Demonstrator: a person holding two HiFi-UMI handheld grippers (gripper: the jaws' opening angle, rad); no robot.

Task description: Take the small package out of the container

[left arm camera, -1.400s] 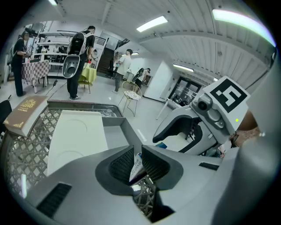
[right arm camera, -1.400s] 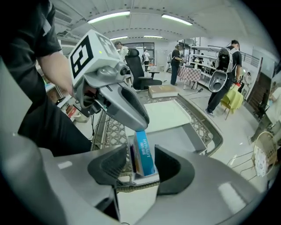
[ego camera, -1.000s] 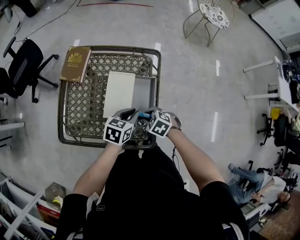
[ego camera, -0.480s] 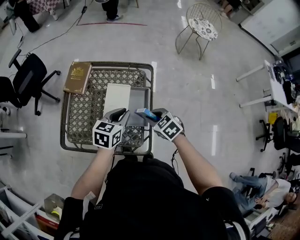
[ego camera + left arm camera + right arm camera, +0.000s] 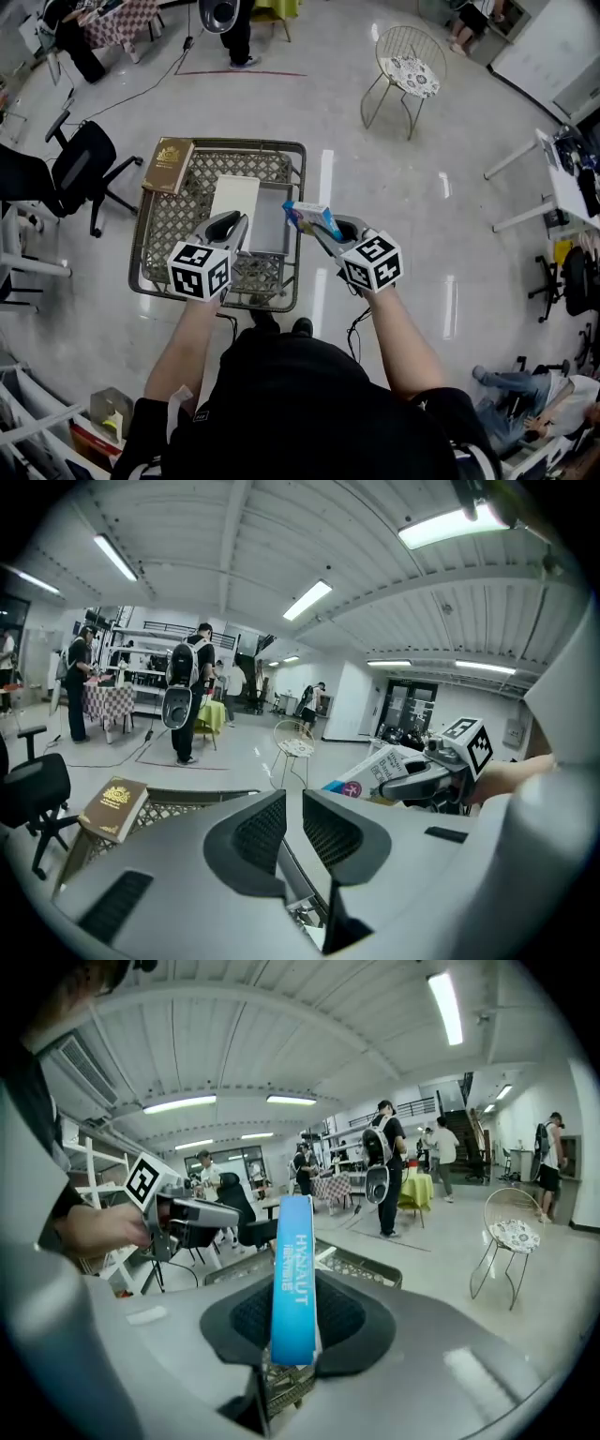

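Between the jaws of the right gripper (image 5: 292,1324): one small package (image 5: 293,1279), a blue carton with pale lettering. It is clamped edge-on by both pads, and its far end stands out beyond the fingertips. In the head view the small package (image 5: 312,217) is held up in the air. It is clear of the container (image 5: 279,223) and just to its right, over the table's right rim.

Right gripper (image 5: 325,230): jaws closed on the carton's two broad faces, marker cube toward the person.

Container: one grey open box, shallow, resting on the table. No contents can be made out. A white lid (image 5: 234,201) lies along its left side, touching it.

Left gripper (image 5: 294,825): jaws drawn close with a narrow slit between the pads and nothing in it. In the head view the left gripper (image 5: 229,228) is raised above the table's near part, beside the lid and apart from the right gripper.

Table (image 5: 148,273): one, wicker lattice top with a raised dark rim.

Book (image 5: 169,166): one, brown cover with a gold emblem, lying across the table's far left corner.

Surroundings: a wire chair (image 5: 405,67) well beyond the table on a glossy floor, and a black office chair (image 5: 82,167) to the left.
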